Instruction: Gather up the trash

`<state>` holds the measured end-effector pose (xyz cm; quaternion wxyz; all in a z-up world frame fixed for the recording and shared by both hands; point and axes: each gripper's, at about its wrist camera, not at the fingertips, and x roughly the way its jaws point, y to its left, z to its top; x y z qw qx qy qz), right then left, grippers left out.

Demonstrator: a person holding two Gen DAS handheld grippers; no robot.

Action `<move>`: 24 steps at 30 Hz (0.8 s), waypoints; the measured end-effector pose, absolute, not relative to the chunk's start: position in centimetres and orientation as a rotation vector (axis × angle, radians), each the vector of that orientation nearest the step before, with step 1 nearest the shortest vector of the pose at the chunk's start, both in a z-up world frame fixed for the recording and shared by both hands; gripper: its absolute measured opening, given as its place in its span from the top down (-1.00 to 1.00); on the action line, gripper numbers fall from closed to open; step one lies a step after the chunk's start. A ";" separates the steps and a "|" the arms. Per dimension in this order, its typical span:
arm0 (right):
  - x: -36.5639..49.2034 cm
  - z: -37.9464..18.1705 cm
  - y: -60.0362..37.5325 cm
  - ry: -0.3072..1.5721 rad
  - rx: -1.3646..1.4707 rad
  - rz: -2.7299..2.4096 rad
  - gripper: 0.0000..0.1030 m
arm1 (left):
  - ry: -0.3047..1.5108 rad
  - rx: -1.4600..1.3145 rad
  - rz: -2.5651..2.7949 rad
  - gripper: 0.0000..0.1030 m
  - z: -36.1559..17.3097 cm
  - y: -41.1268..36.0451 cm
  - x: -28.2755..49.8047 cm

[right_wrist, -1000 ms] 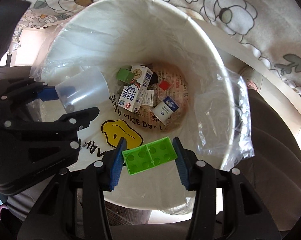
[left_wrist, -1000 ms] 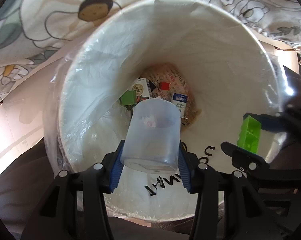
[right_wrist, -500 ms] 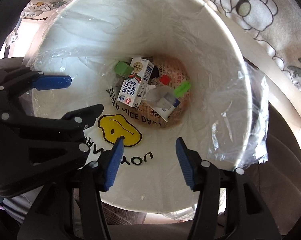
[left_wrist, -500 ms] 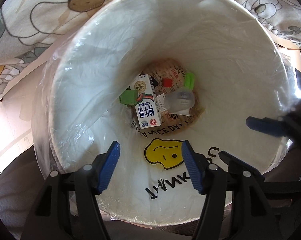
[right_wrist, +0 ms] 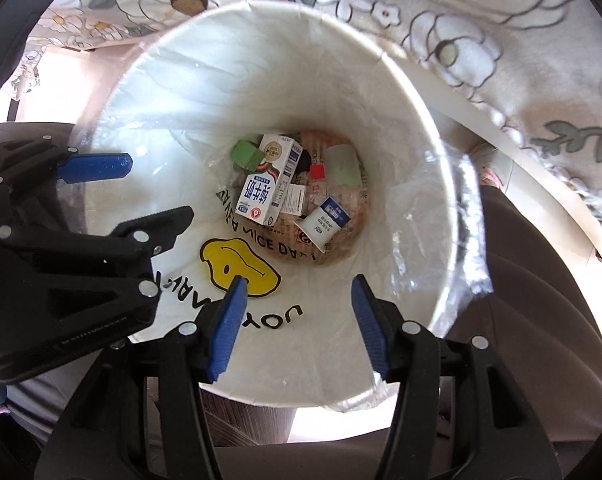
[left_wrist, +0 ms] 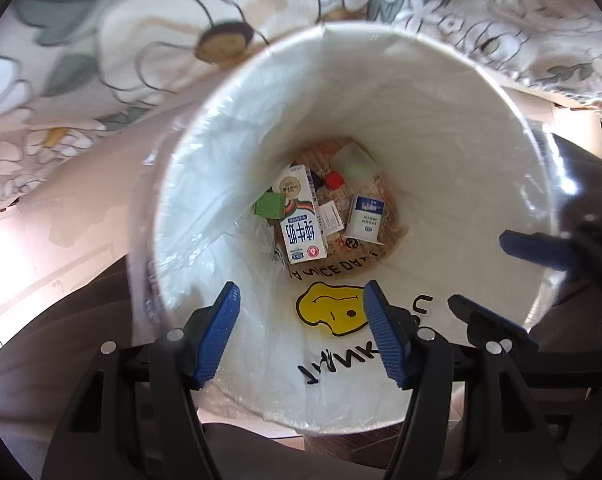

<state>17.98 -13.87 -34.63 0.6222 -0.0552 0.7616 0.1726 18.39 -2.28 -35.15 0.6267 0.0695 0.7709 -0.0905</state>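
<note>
**A:** Status on both grippers?

**B:** My left gripper has its jaws apart with nothing between the blue pads. A second ago it was clamped on the clear plastic cup. That cup now lies on its side at the bottom of the white paper bin with the clear liner, upper right of the trash pile.

**A:** And the right?

**B:** My right gripper is likewise spread and empty. A second ago it pinched the green studded toy brick. Now I only see a pale green patch through the cup wall, so the brick seems to sit behind or inside the cup; can't tell which.

**A:** What else is in there?

**B:** Same as before: white and blue milk carton left of centre, small white and blue carton to its right, green cube at the far left, small red cube just beside the cup.

**A:** Position over the bin?

**B:** Both grippers point down into the opening, pads over the near wall by the yellow smiley print. The right gripper shows at the right edge of the left view.
</note>
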 end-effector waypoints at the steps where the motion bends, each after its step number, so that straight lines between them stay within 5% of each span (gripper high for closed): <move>1: 17.9 -33.9 -14.0 1.734 -0.128 0.393 -0.07 | 1.751 0.166 -0.208 -0.29 -34.4 -2.2 18.3; 12: 16.6 -20.2 -17.1 1.417 -0.065 0.346 -0.07 | 1.369 0.227 -0.222 -0.29 -20.6 -1.7 16.4; 15: 15.4 -15.5 -17.6 1.304 -0.062 0.338 -0.23 | 1.238 0.219 -0.209 -0.30 -15.6 -1.3 15.5; 24: 10.5 -4.2 -18.2 1.011 -0.102 0.273 -0.52 | 0.984 0.163 -0.201 -0.74 -4.6 -0.5 11.2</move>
